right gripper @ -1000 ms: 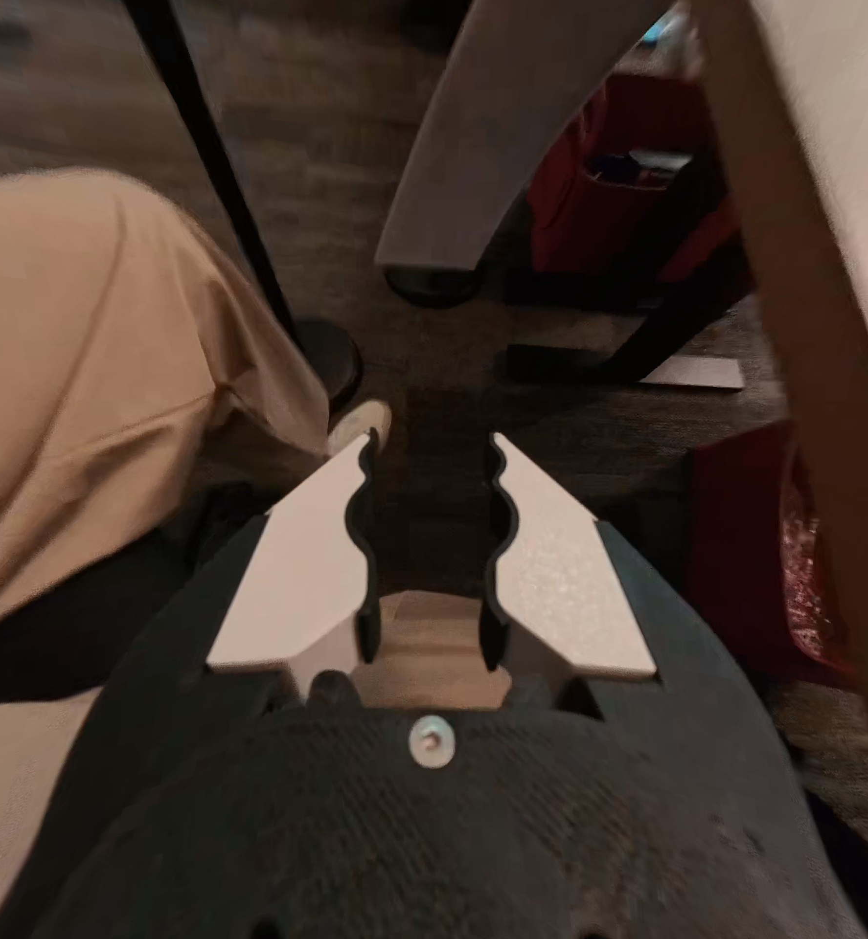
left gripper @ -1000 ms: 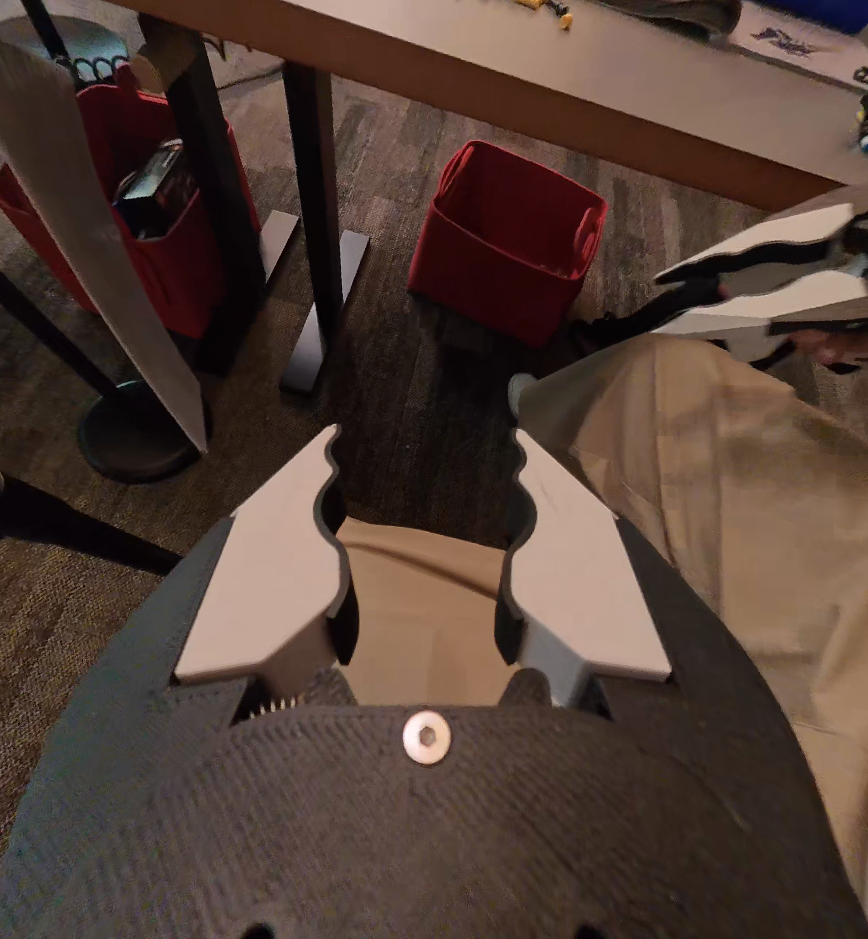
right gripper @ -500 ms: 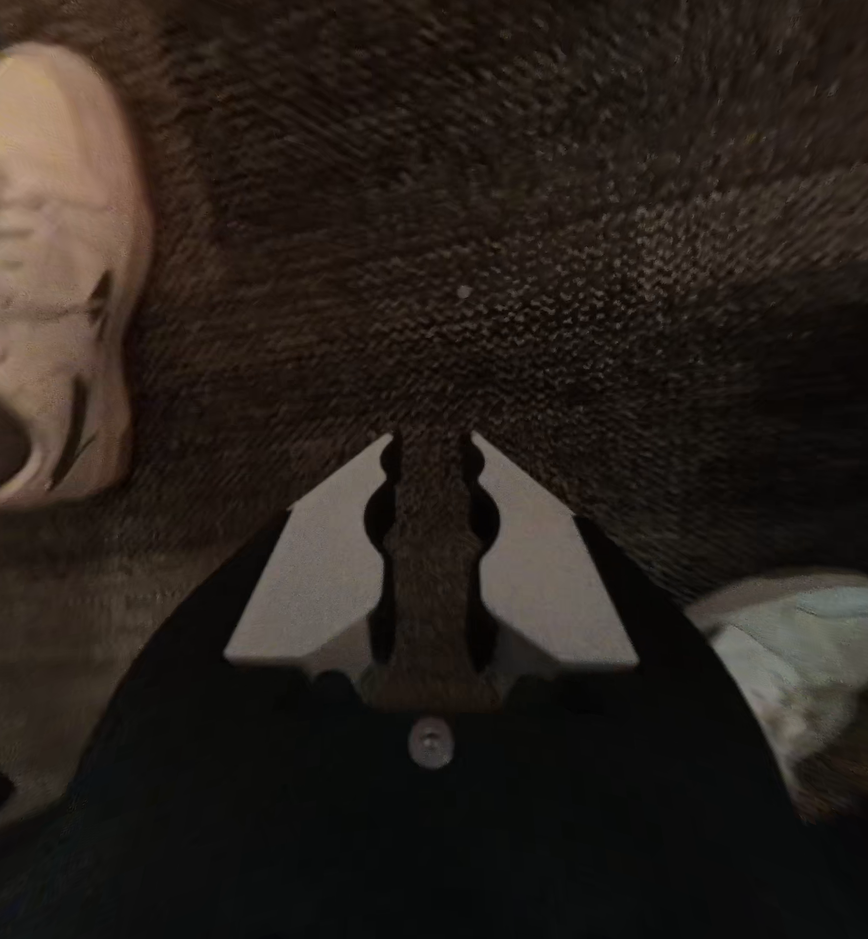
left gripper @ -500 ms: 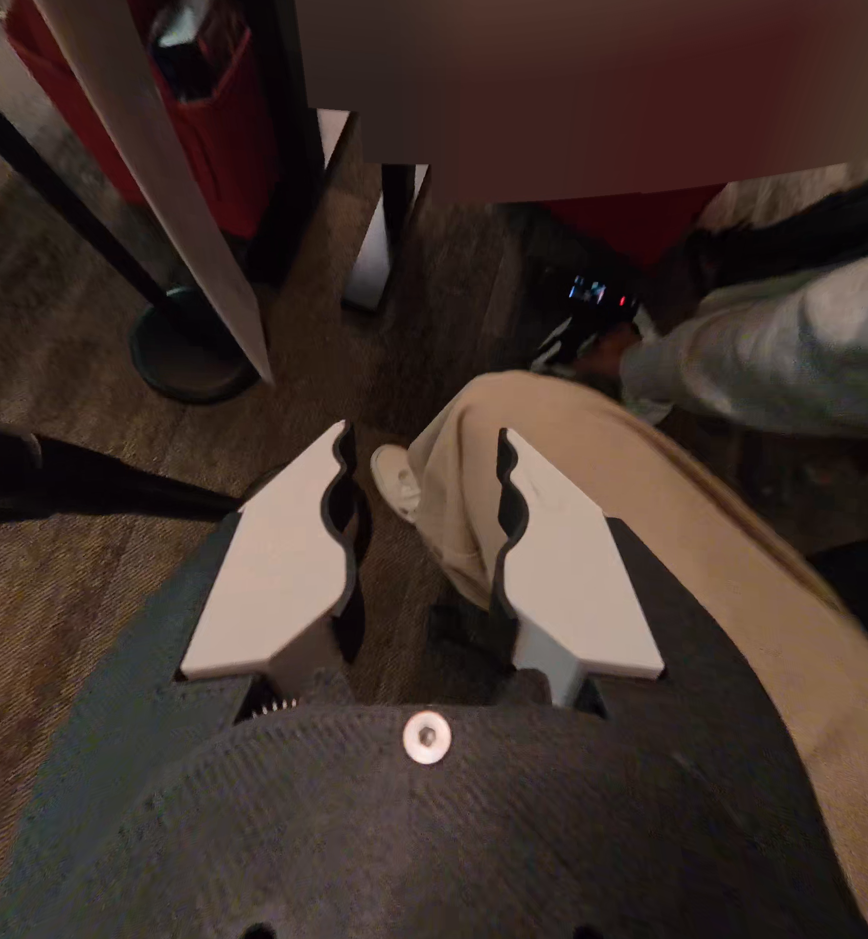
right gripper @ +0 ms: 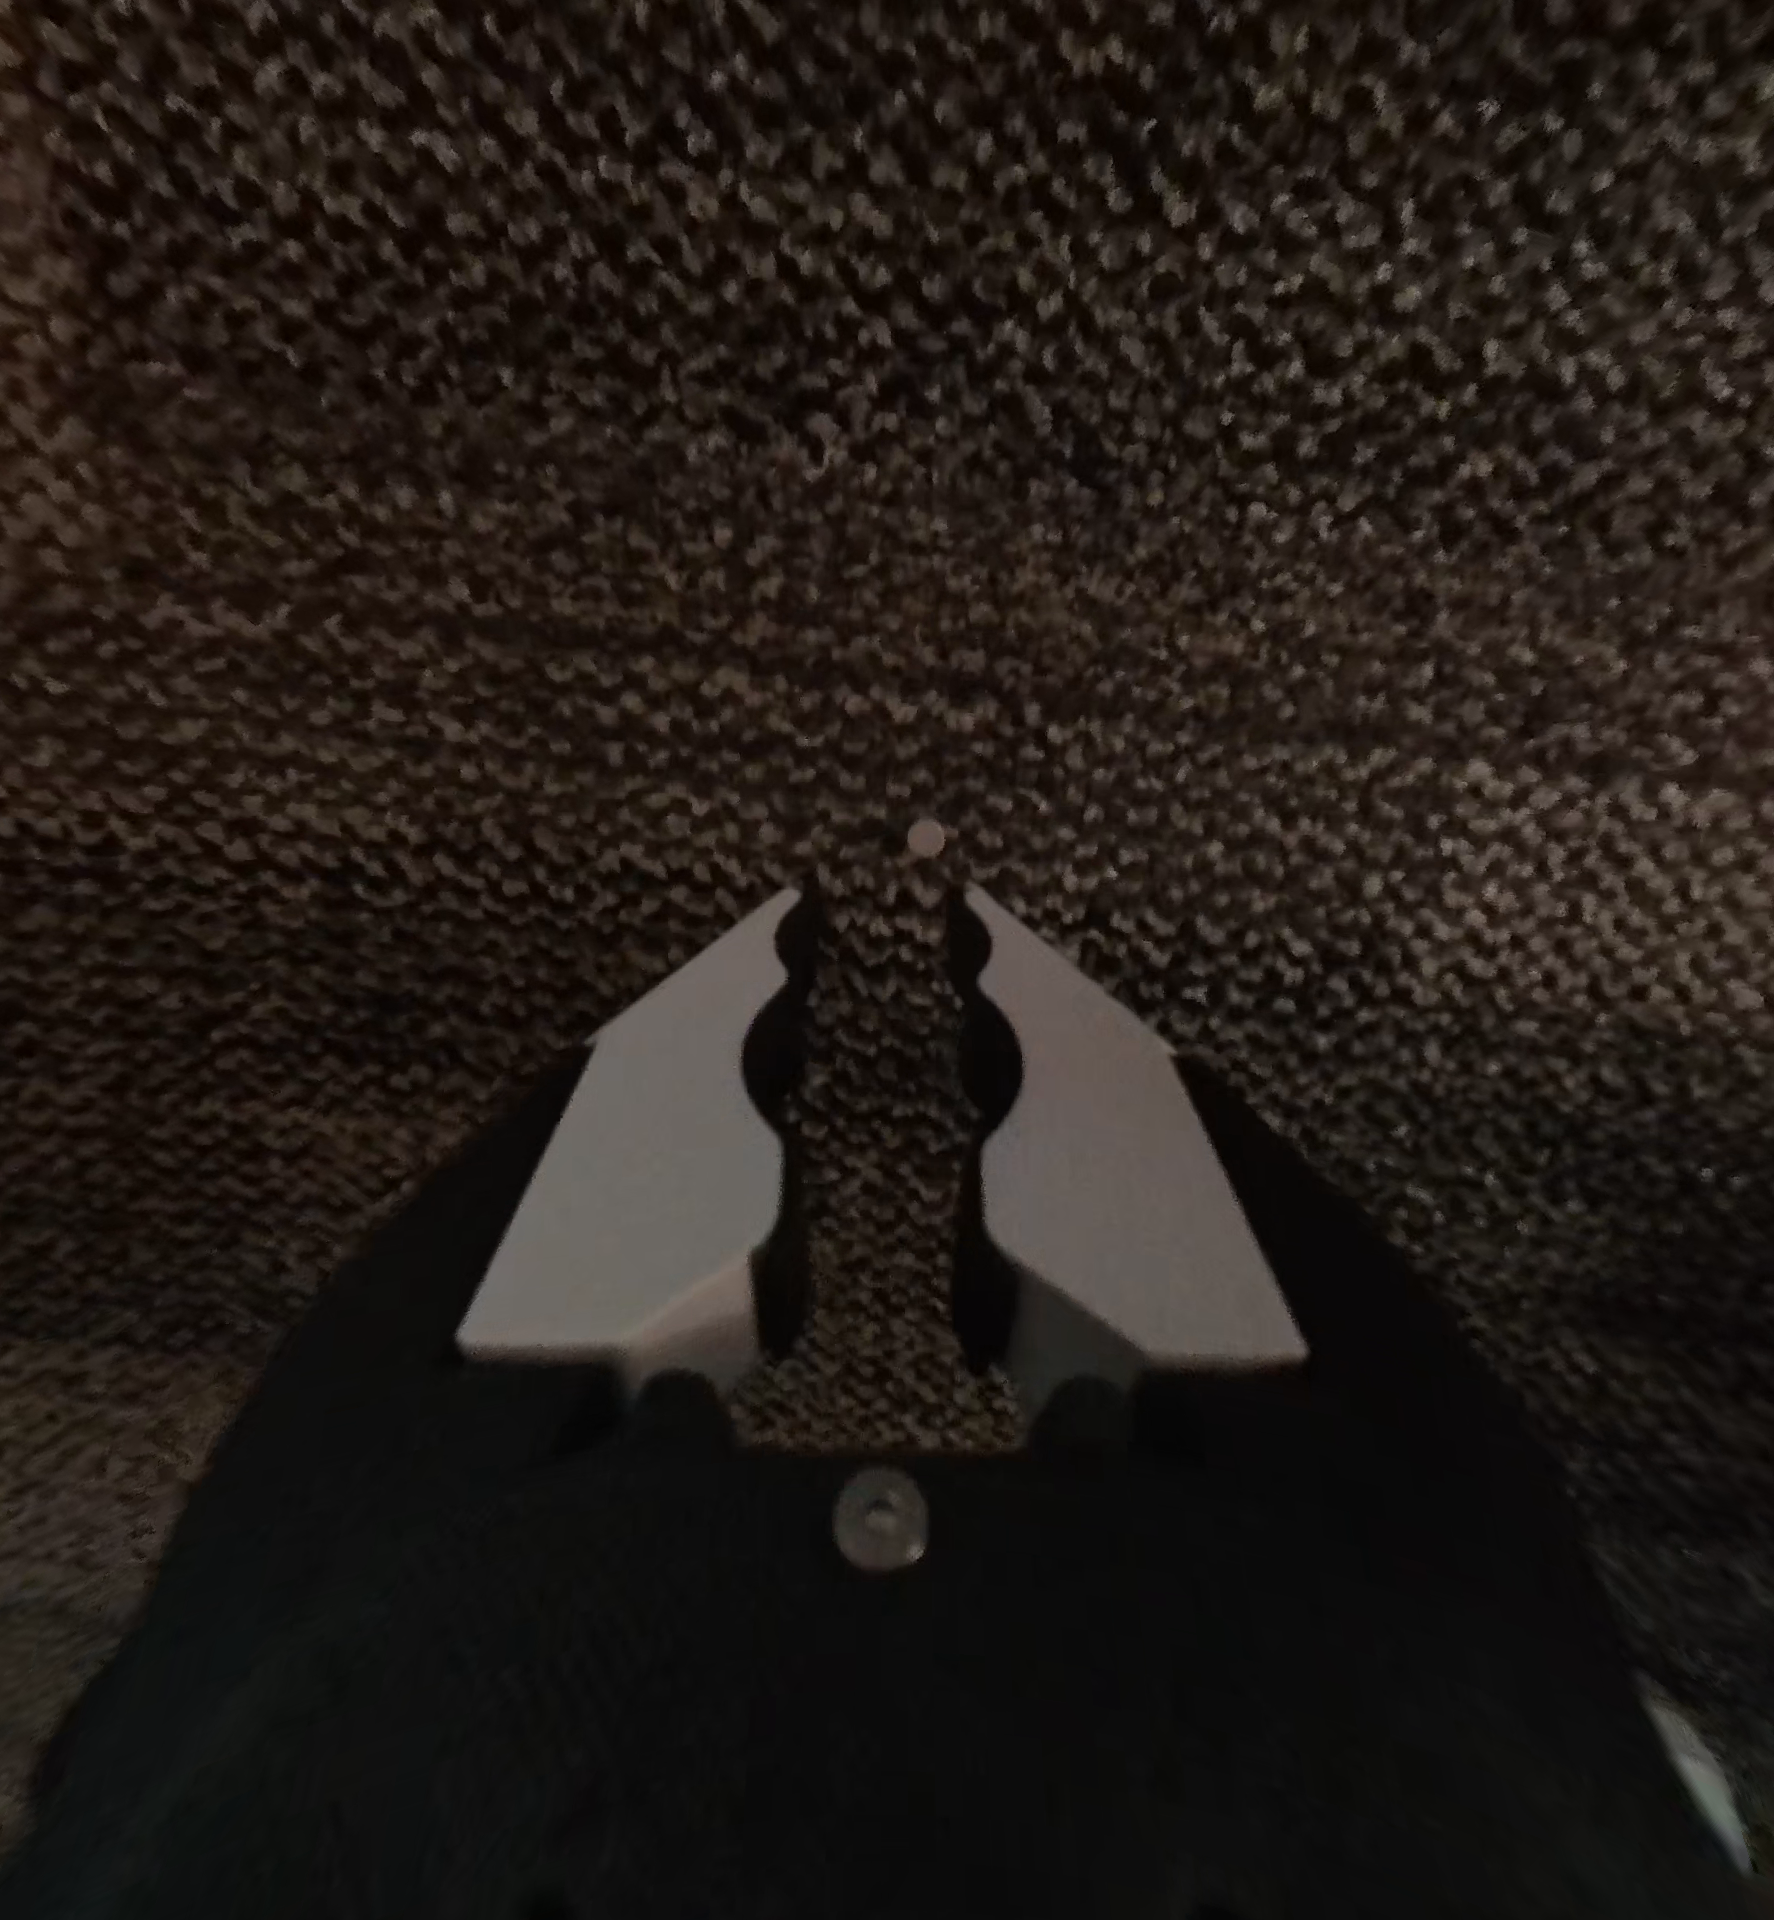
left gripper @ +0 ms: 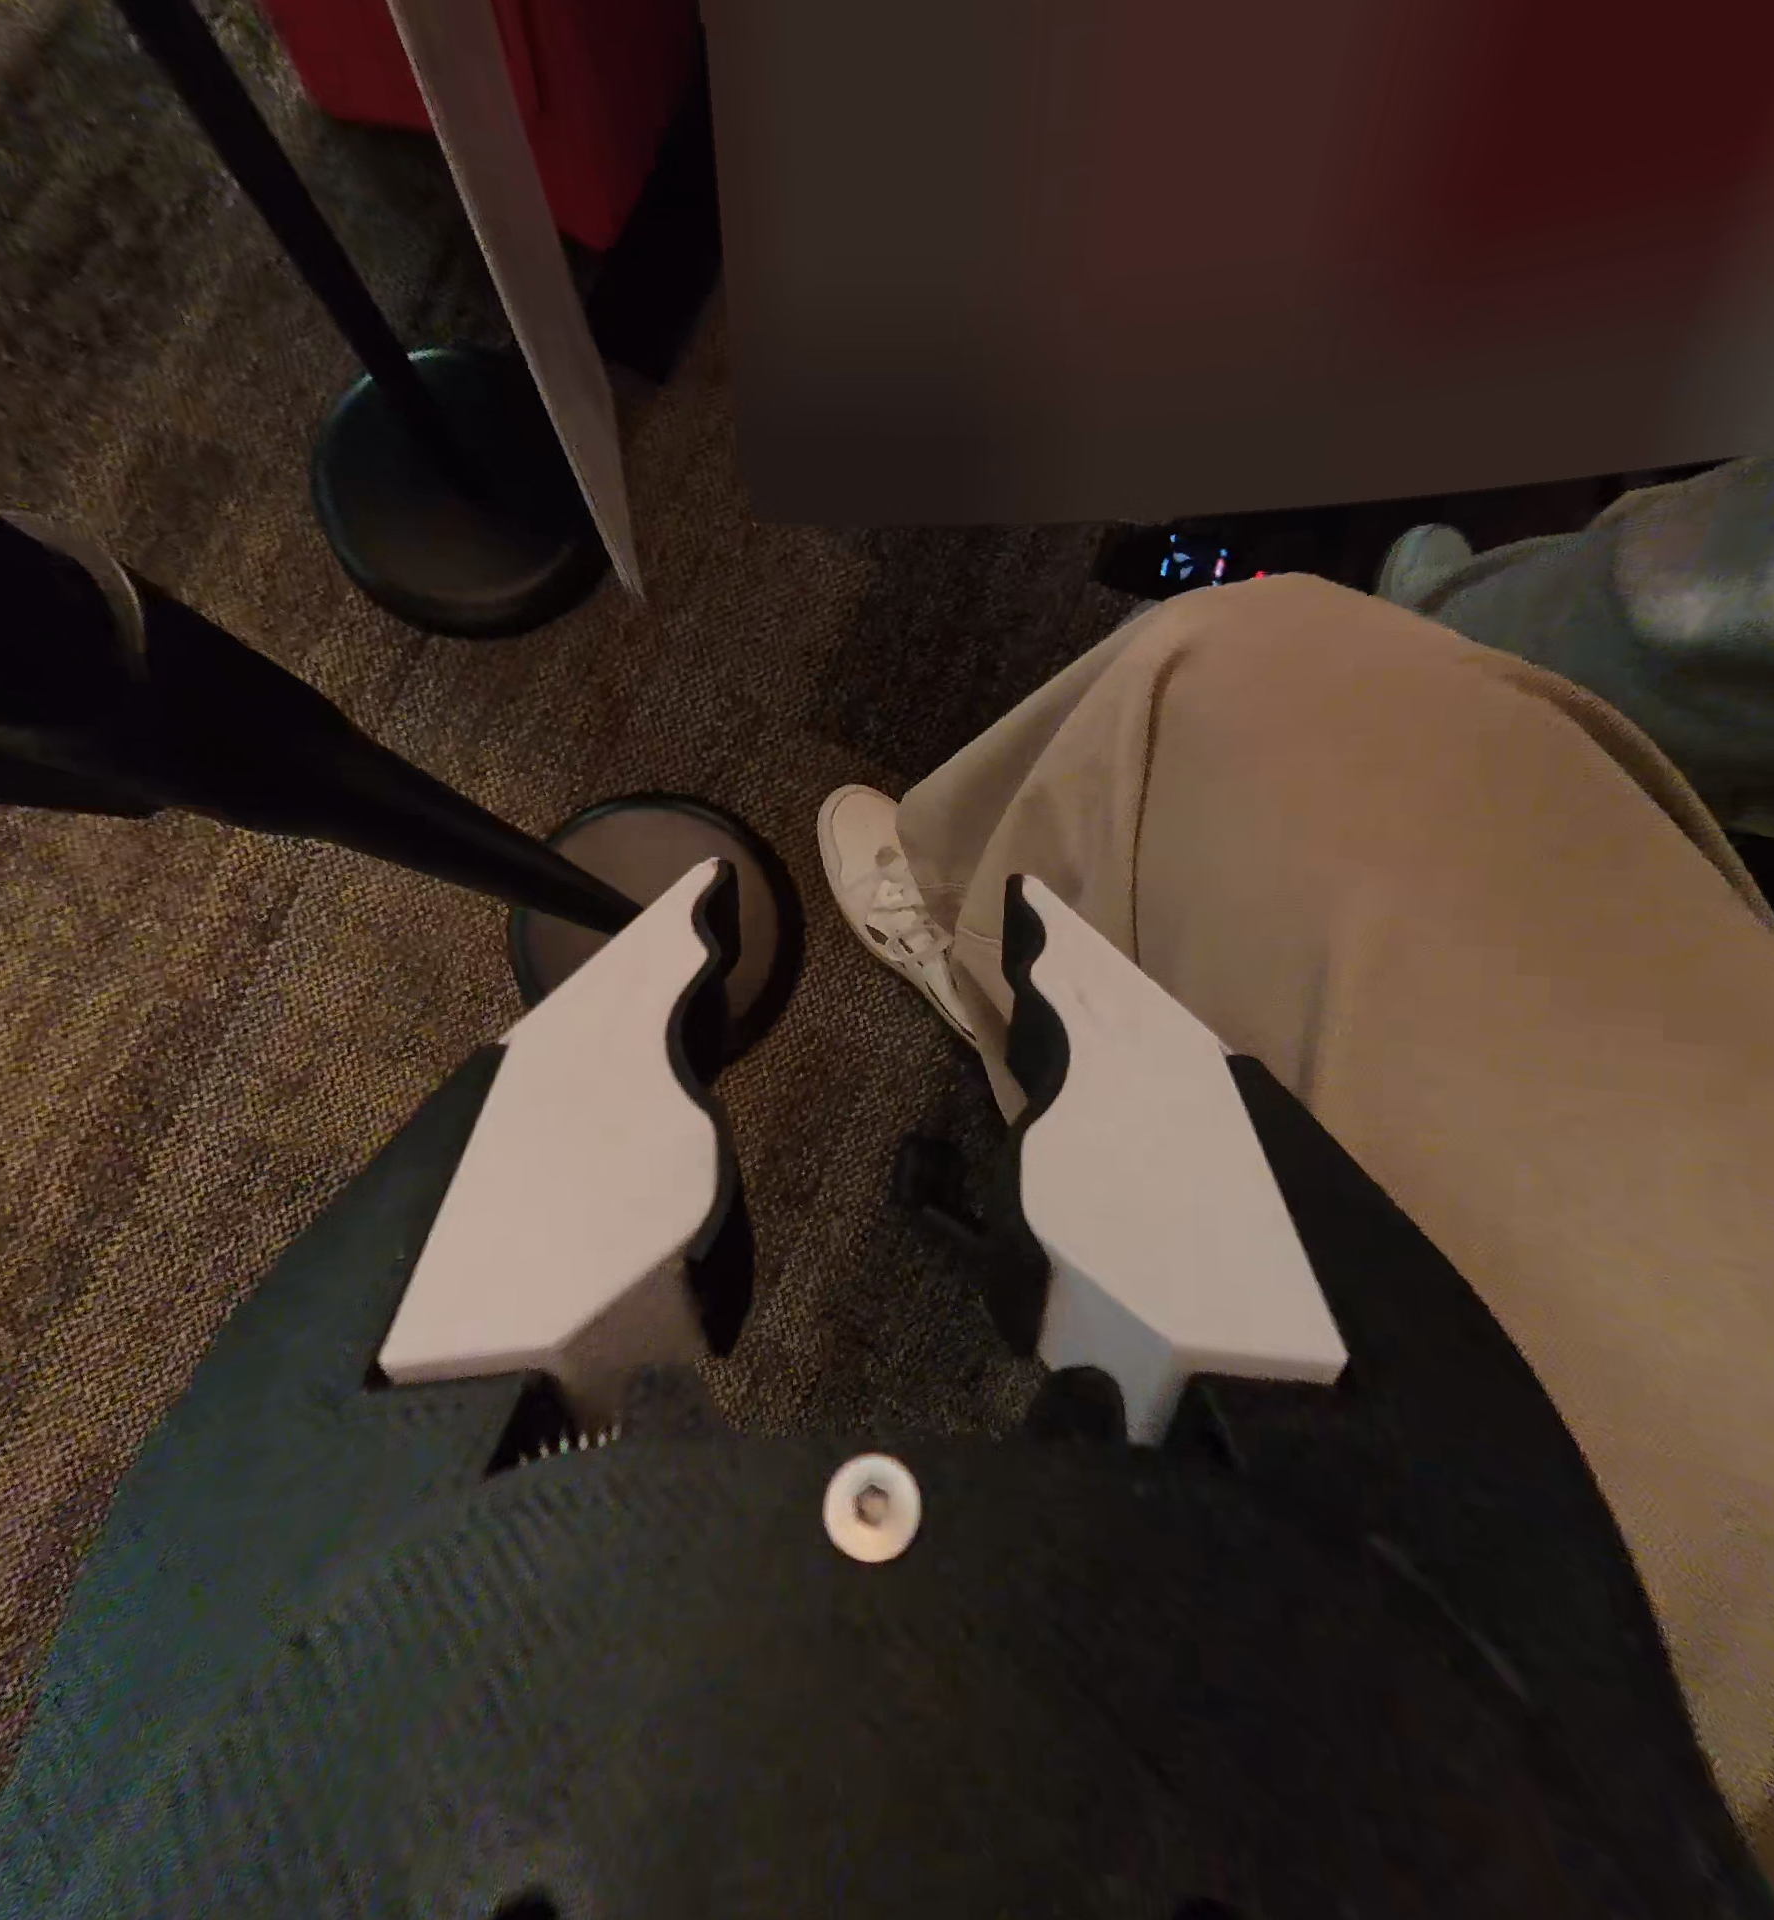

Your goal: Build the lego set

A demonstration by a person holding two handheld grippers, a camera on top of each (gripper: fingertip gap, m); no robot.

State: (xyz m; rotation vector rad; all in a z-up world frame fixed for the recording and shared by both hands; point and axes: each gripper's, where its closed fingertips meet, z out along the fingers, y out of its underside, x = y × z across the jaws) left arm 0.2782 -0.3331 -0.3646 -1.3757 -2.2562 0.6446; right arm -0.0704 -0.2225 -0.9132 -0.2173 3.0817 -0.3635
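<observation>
1. The right gripper [right gripper: 881, 902], jaws narrowly parted and empty, hovers over dark carpet [right gripper: 862, 416]; a tiny pale round piece [right gripper: 925, 835] lies just above its tips, frame centre.
2. The left gripper [left gripper: 867, 894], jaws wide and empty, points at the floor beside a tan trouser leg [left gripper: 1382, 935].
3. Judged step: retrieving a dropped piece; next, centre the tips, lower, close gently.

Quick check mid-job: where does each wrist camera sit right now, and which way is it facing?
Left wrist view: on the left gripper, aimed down at carpet under the table; the person's tan trouser leg and white shoe show.
Right wrist view: on the right gripper, close above carpet, small pale round piece just ahead.
Shared: only the carpet; neither gripper holds anything.
</observation>
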